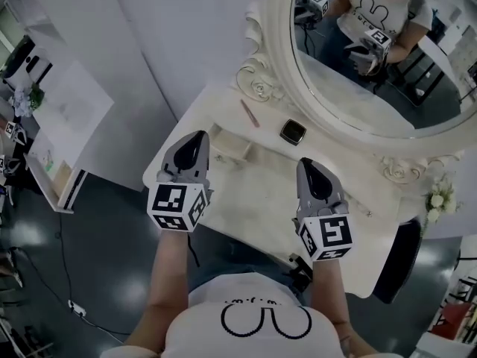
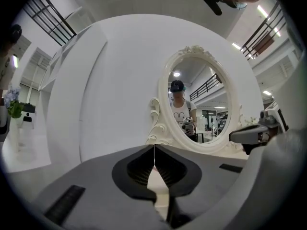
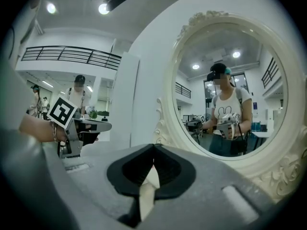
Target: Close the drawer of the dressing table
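The white dressing table [image 1: 253, 192] stands below me, with its oval mirror [image 1: 282, 51] at the back. A small open-topped box, seemingly a pulled-out drawer [image 1: 231, 144], sits at the tabletop's left rear. My left gripper [image 1: 195, 136] hovers just left of it, jaws shut and empty. In the left gripper view the closed left gripper [image 2: 154, 147] points at the mirror's [image 2: 163, 114] left frame. My right gripper [image 1: 307, 164] hangs over the middle of the tabletop, also shut with nothing held. The right gripper view shows the shut right gripper [image 3: 153, 147] facing the mirror [image 3: 172, 128].
A pink stick [image 1: 250, 113] and a black square compact [image 1: 293, 131] lie near the mirror's base. White flowers [image 1: 440, 198] stand at the right end, a dark chair [image 1: 399, 259] beside the table's right side. A white shelf unit [image 1: 59, 125] stands on the floor at the left.
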Demonstrator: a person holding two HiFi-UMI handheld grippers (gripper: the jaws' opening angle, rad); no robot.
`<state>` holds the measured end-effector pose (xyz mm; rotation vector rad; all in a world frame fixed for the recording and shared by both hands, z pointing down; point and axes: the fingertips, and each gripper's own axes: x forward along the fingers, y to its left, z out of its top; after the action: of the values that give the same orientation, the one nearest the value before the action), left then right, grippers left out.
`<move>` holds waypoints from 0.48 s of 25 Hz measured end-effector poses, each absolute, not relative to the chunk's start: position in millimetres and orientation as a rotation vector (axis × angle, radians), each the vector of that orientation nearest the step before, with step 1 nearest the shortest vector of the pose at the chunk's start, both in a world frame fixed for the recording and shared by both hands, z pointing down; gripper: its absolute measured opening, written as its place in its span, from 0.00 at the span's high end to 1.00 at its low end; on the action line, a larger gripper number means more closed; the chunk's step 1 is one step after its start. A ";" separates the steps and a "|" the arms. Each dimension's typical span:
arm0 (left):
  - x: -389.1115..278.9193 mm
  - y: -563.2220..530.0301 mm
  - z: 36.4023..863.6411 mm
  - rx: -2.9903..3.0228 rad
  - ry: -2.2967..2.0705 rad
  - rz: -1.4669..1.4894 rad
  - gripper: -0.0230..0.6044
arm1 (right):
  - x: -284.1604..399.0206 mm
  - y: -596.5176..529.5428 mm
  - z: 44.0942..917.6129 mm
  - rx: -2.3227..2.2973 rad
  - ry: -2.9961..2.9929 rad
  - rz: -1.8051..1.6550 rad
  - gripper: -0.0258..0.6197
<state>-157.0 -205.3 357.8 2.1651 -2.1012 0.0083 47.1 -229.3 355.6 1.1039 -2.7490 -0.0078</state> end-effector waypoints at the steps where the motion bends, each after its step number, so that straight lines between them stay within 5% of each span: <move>1: -159.0 -212.4 360.6 2.156 -2.105 0.011 0.96 | 48.8 -234.7 357.3 1.114 -2.741 0.000 0.96; 4: -161.0 -230.2 369.4 2.153 -2.082 0.022 0.90 | 52.9 -246.6 361.8 1.140 -2.722 0.018 0.96; 7: -156.7 -246.5 378.7 2.187 -2.013 0.049 0.60 | 57.6 -254.6 364.1 1.179 -2.696 0.019 0.96; 12: -153.1 -261.2 396.0 2.251 -1.923 0.144 0.57 | 65.9 -260.2 365.7 1.281 -2.635 0.022 0.96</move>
<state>-153.1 -261.2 396.0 2.2510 -1.9228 0.1439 65.9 -260.2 365.7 1.2808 -2.6354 0.0223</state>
